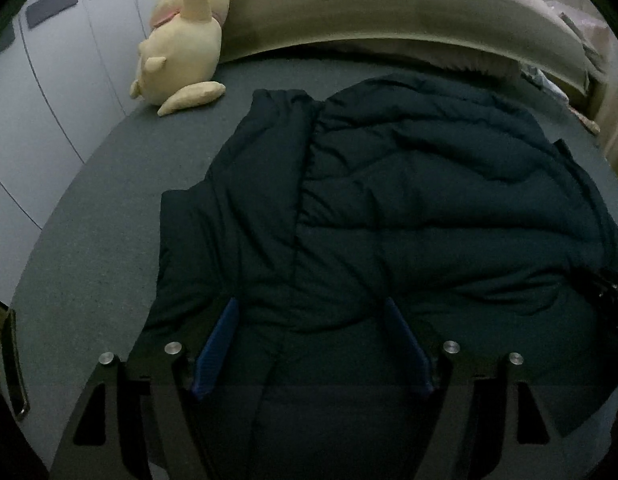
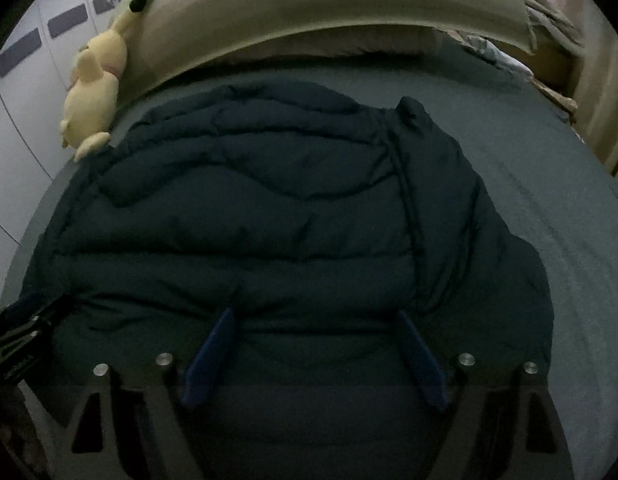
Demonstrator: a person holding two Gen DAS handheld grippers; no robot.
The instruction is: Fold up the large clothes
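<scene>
A dark navy puffer jacket (image 1: pixel 409 200) lies spread on a grey bed (image 1: pixel 109 220), back side up, with a sleeve folded along its left side. It also fills the right wrist view (image 2: pixel 249 216). My left gripper (image 1: pixel 311 308) hovers over the jacket's near left part, jaws wide open and empty. My right gripper (image 2: pixel 315 316) hovers over the near right part, jaws wide open and empty. The right gripper's body shows at the right edge of the left wrist view (image 1: pixel 605 292); the left gripper shows at the left edge of the right wrist view (image 2: pixel 17 340).
A yellow plush toy (image 1: pixel 181 40) leans at the bed's far left by a beige headboard (image 1: pixel 389 4). White wardrobe doors (image 1: pixel 49 80) stand left of the bed. Bare grey sheet (image 2: pixel 549 208) lies right of the jacket. Clutter (image 2: pixel 541 12) sits at the far right.
</scene>
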